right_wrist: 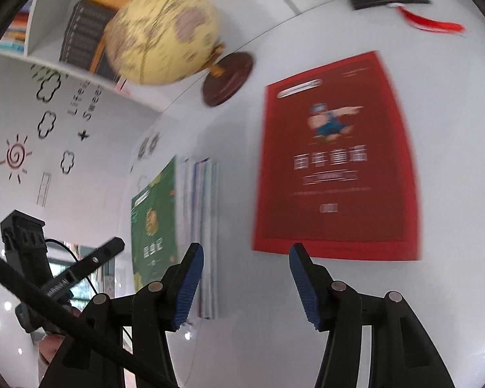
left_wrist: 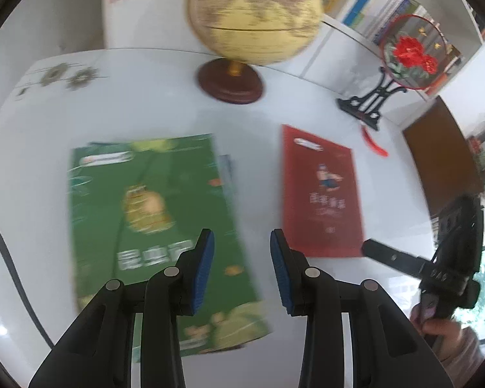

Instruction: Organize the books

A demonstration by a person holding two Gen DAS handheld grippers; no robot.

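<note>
The red book (right_wrist: 336, 158) lies flat on the white surface (right_wrist: 452, 291), just ahead of the right hand-held gripper (right_wrist: 245, 286), its near edge almost level with the right-hand fingertip; the jaws stand apart with nothing between them. The left hand-held gripper (left_wrist: 242, 271) hovers over the lower right part of the green book (left_wrist: 155, 226), jaws fairly narrow and empty; that book tops a small stack, whose other covers peek out on the side toward the red one.

Both look like thin, glossy paperbacks: light, but floppy, and probably slick against the smooth top; a flat cover offers no face to pinch from above. The better hold is likely the near edge or a corner, one finger slid beneath, or the book dragged to the surface's rim first; held by one corner it would probably sag. The globe (left_wrist: 255, 13) stands well beyond.
</note>
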